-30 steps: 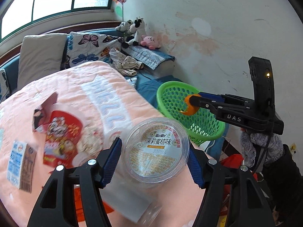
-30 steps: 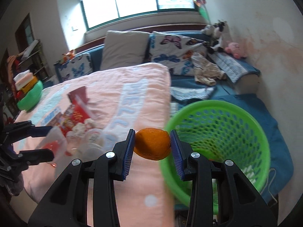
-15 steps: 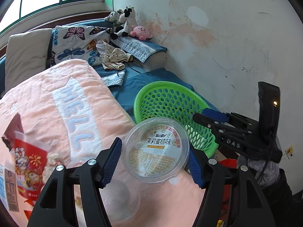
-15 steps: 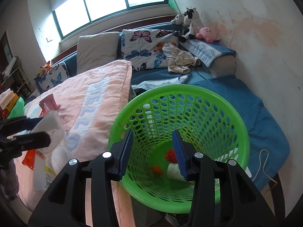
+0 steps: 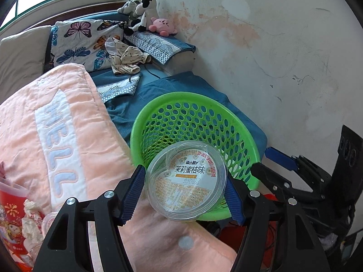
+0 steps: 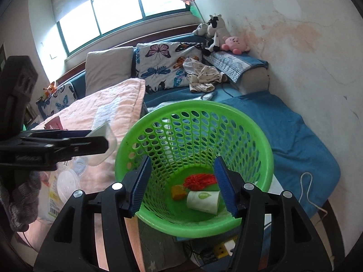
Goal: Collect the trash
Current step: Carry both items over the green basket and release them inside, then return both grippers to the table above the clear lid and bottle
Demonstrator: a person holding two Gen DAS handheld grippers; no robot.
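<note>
A butterfly pillow point(image 6: 168, 62) is leaning behind the pink blanket point(image 5: 56, 136). Plush toys point(image 6: 226, 37) are sitting by the stained wall point(image 5: 272, 45).

Daylight enters through the window point(image 6: 118, 15), which is blown out to white, leaving the room evenly and softly lit. Both views are sharp centrally, with strong fisheye bending and dark corners.

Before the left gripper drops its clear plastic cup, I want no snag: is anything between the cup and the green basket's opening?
Nothing visible blocks it. The clear plastic cup, clamped in the left gripper, sits at the near rim of the green basket. The right gripper, jaws open and empty, hangs over the basket's mouth.
</note>
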